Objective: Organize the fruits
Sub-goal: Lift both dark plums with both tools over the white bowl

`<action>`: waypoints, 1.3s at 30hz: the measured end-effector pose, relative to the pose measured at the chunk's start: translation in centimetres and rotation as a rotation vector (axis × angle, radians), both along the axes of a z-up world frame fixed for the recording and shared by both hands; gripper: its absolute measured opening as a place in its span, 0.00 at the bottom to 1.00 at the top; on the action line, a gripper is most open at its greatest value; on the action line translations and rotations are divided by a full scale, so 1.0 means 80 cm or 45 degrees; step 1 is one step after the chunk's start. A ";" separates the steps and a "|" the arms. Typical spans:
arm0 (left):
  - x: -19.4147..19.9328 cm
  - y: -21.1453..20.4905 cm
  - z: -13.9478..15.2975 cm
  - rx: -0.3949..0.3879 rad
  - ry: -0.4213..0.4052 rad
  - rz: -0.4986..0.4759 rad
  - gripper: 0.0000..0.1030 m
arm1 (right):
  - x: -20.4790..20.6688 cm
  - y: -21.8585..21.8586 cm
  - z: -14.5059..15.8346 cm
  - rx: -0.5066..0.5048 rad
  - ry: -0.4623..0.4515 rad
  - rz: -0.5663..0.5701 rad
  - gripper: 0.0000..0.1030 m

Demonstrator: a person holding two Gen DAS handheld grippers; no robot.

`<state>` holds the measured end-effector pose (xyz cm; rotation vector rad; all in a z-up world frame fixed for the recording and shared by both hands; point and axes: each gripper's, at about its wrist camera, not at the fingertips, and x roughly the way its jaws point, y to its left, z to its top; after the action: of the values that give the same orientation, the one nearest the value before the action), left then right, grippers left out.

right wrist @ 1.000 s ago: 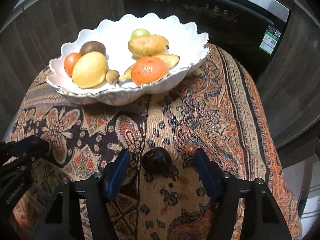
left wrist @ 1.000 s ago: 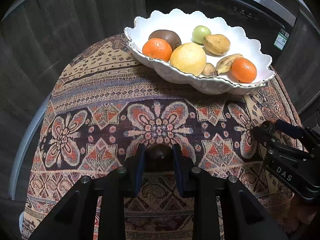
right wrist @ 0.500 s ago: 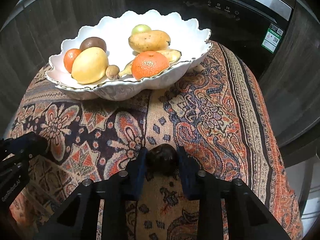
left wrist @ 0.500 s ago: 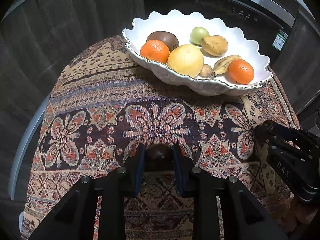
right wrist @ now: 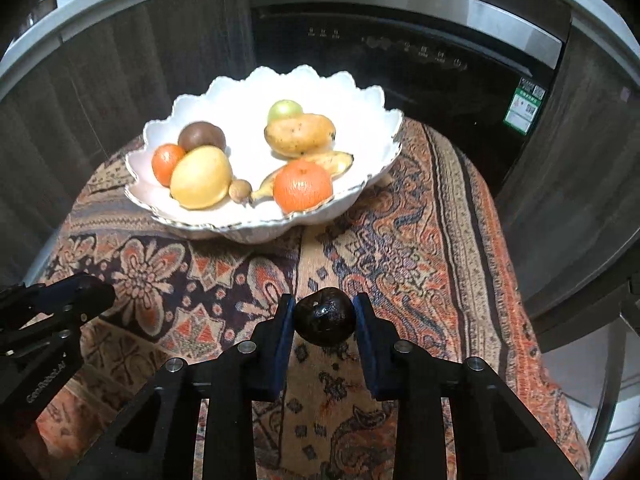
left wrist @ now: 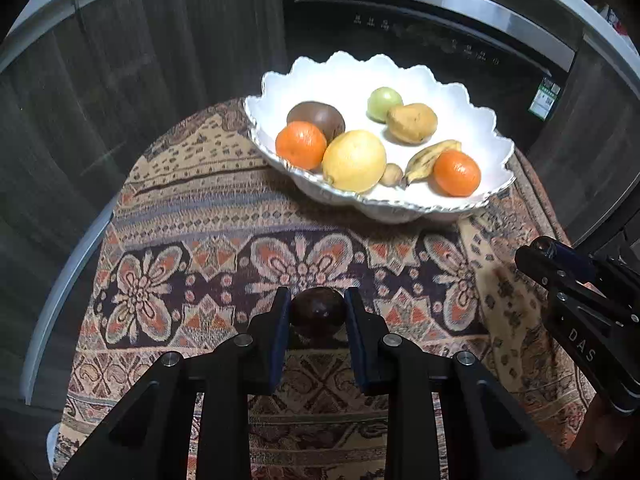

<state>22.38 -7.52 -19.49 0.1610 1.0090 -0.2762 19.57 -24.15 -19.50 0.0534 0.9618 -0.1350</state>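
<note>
My left gripper [left wrist: 318, 308] is shut on a small dark round fruit [left wrist: 318, 312], held just above the patterned cloth [left wrist: 200, 208]. My right gripper [right wrist: 325, 316] is shut on a second dark glossy fruit [right wrist: 325, 317], lifted off the cloth [right wrist: 420, 240]. Beyond both stands a white scalloped bowl [left wrist: 360, 76] [right wrist: 248, 92] holding two oranges, a yellow lemon, a brown round fruit, a green fruit, a tan fruit, a banana and a small nut-like fruit. The right gripper [left wrist: 568, 276] shows at the right of the left wrist view; the left gripper [right wrist: 72, 300] shows at the left of the right wrist view.
The cloth covers a rounded surface that drops off on the left and right. Behind the bowl is a dark appliance front [right wrist: 400, 52] with a control strip and a green label [right wrist: 524, 106], flanked by dark wood panels [left wrist: 120, 80].
The right gripper closed on its dark fruit, which lay free on the cloth a second ago. Both grippers have risen with their fruit, and the bowl now sits lower in both views.
</note>
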 end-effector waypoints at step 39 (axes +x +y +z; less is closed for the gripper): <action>0.116 -0.056 0.074 -0.030 -0.118 -0.083 0.27 | 0.092 -0.032 0.090 0.000 -0.148 0.002 0.30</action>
<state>31.64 -12.01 -13.57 0.1842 0.9091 -0.3368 26.93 -26.70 -12.32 0.0600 0.8455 -0.1290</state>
